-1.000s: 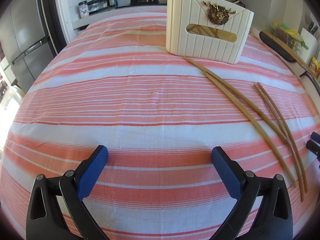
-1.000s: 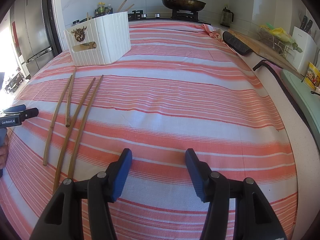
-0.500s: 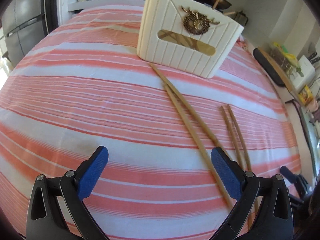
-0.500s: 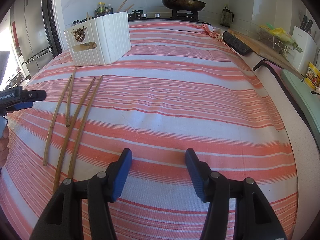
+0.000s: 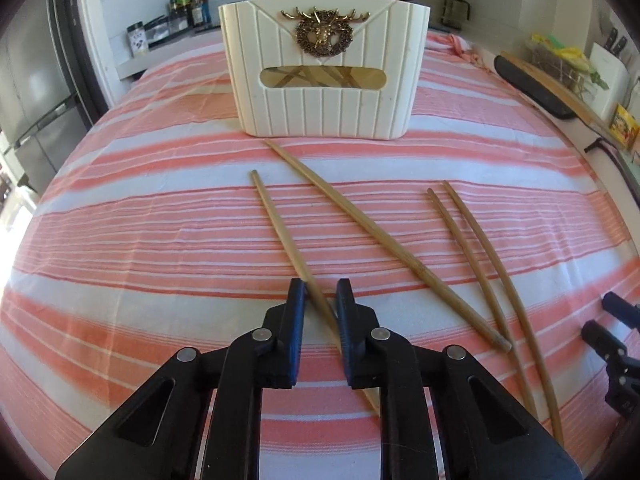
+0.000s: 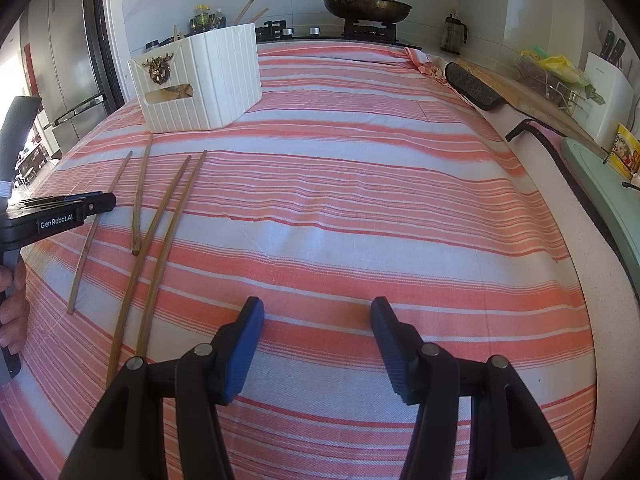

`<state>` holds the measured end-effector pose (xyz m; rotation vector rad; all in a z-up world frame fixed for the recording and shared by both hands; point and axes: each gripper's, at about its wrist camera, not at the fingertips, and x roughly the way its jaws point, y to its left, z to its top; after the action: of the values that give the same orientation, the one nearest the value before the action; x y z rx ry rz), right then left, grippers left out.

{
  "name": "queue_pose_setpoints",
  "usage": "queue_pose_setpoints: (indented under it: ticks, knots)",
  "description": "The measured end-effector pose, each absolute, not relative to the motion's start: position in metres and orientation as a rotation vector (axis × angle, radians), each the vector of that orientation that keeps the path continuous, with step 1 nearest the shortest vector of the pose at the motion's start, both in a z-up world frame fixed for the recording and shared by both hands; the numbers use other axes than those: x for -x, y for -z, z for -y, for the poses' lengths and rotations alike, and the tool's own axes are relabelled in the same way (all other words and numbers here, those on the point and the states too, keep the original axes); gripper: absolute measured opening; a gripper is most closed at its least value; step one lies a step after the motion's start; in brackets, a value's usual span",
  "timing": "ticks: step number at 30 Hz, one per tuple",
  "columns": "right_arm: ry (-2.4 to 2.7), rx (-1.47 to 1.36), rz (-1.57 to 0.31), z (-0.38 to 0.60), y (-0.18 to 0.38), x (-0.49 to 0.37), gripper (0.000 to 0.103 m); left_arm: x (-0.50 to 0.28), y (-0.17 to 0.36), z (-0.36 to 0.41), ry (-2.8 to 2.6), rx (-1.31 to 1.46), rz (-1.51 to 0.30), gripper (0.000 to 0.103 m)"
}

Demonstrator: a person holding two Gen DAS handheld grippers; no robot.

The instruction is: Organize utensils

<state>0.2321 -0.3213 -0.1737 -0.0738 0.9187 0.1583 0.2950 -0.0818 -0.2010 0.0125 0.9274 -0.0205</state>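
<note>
left fingers pinching one chopstick, right idle

nearest: left gripper [image 5: 318,294] low over the striped cloth [image 5: 160,240] on the tabletop, fingers [image 5: 297,300] drawn close w/ a chopstick [image 5: 280,224] running between them; pads look to be touching it. right gripper [image 6: 316,316] hangs over bare cloth, fingers spread wide, nothing between.

mid: 2nd chopstick [image 5: 384,240] lies diagonal just right of the held one, tip near the holder base. further right, a pair of chopsticks [image 5: 476,256] side by side, close to parallel, apart from the other two.

far: cream ribbed utensil holder [image 5: 324,92] upright on the cloth, stag emblem on front; more sticks visible thru its slot and poking above the rim. behind it, a lidded pan [image 6: 366,6] on the stove.
</note>
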Motion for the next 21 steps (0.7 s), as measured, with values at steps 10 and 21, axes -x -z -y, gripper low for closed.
queue_pose_setpoints:
  ticks: [10,21]
  knots:
    - [-0.158,0.075,-0.919,0.321,0.174,-0.232,0.057,-0.284,0.201,0.039,0.04,-0.029,-0.949,0.007]
    - [-0.157,0.077,-0.919,0.321,0.174,-0.233,0.057,-0.279,0.201,0.001,0.117,0.02,-0.963,0.016]
